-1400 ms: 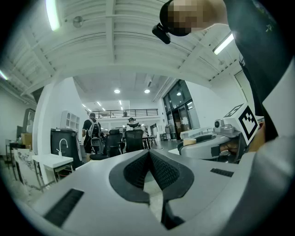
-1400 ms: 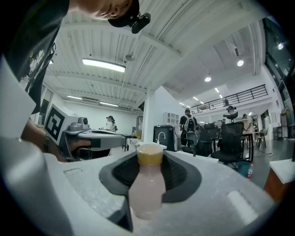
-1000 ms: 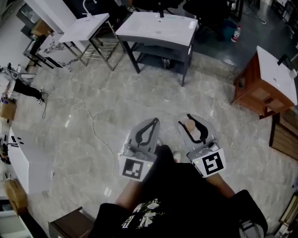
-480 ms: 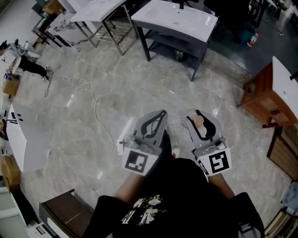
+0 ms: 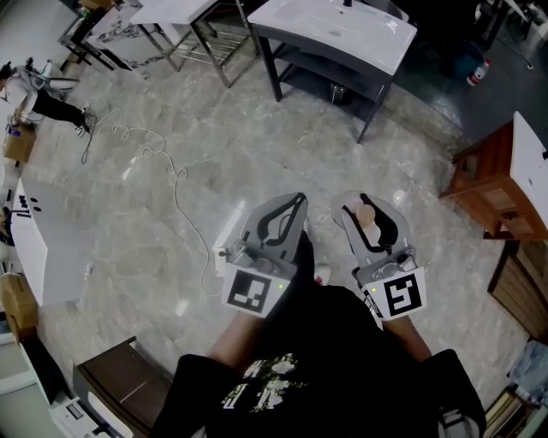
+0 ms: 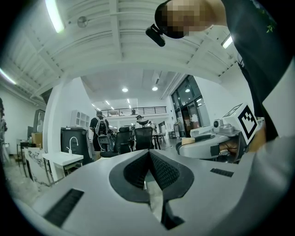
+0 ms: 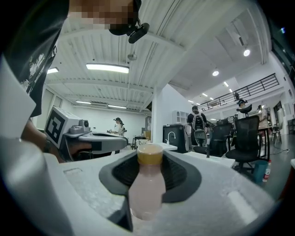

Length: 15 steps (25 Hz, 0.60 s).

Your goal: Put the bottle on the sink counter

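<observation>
Low in the middle of the head view, the two grippers are sitting side by side in front of the person's dark shirt, both over the pale marble floor (image 5: pixel 257 145). On the right, the right gripper (image 5: pixel 360 205) is holding the bottle (image 5: pixel 367 216). The right gripper view is showing its dark fingers (image 7: pixel 180 177) clamped on either side of the pale pink body, with the tan cap uppermost and the bottle (image 7: pixel 148 184) looking upright. On the left, the left gripper (image 5: pixel 294 204) is carrying nothing, and in its own view the fingers (image 6: pixel 162 171) are meeting at their tips with no object between them. So the pickup part of the job is looking done, with the bottle off any surface and secure in the grip. The placing part is not yet done. A white sink counter (image 5: pixel 325 26) on a dark frame is standing at the top middle of the head view, well apart from the grippers, with open floor between. A second white top is showing at the upper left corner, and a wooden cabinet (image 5: pixel 488 184) with a white top is standing at the right edge. I cannot tell for certain which one is the target, though the top-middle one is lying most directly ahead. A thin cable (image 5: pixel 163 171) is trailing across the floor at the left, off the straight line to that counter. Judging from all this, what is remaining is crossing the floor, lowering the bottle upright onto the counter beside the basin, and opening the fingers
</observation>
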Tool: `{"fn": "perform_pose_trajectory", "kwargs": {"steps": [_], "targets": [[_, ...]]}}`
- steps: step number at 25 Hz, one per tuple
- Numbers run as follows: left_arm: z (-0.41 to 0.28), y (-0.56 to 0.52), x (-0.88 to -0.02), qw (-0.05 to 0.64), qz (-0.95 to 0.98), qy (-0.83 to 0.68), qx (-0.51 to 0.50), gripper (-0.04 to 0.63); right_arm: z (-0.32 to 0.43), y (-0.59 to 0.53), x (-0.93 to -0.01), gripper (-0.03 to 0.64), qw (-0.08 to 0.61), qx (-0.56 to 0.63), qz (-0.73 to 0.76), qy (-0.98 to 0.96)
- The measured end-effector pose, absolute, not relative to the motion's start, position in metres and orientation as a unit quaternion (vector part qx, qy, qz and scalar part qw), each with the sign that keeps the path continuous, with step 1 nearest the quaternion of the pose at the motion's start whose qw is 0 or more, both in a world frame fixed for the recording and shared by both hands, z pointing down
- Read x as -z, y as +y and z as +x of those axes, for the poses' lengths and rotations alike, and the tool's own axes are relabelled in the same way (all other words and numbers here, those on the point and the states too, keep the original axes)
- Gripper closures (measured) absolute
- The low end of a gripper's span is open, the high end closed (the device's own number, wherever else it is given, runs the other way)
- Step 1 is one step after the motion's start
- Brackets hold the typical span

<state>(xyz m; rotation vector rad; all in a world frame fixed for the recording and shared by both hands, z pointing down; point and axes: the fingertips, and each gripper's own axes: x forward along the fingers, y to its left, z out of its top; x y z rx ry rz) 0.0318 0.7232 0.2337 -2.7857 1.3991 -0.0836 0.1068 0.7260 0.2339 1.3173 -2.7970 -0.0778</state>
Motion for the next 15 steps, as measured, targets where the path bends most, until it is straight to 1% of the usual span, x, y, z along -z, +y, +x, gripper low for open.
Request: {"fn": "perform_pose_trajectory", "kwargs": {"steps": [10, 15], "targets": [[0.029, 0.628, -0.24, 0.007, -0.896, 0.443, 0.039, 0.581, 0.1, 0.633, -0.239, 0.489, 0.042, 0.02, 0.421, -0.906], [0.024, 0.579, -0.231, 0.02, -0.902, 0.43, 0.045, 0.581, 0.09, 0.586, -0.232, 0.489, 0.045, 0.019, 0.421, -0.906]]}}
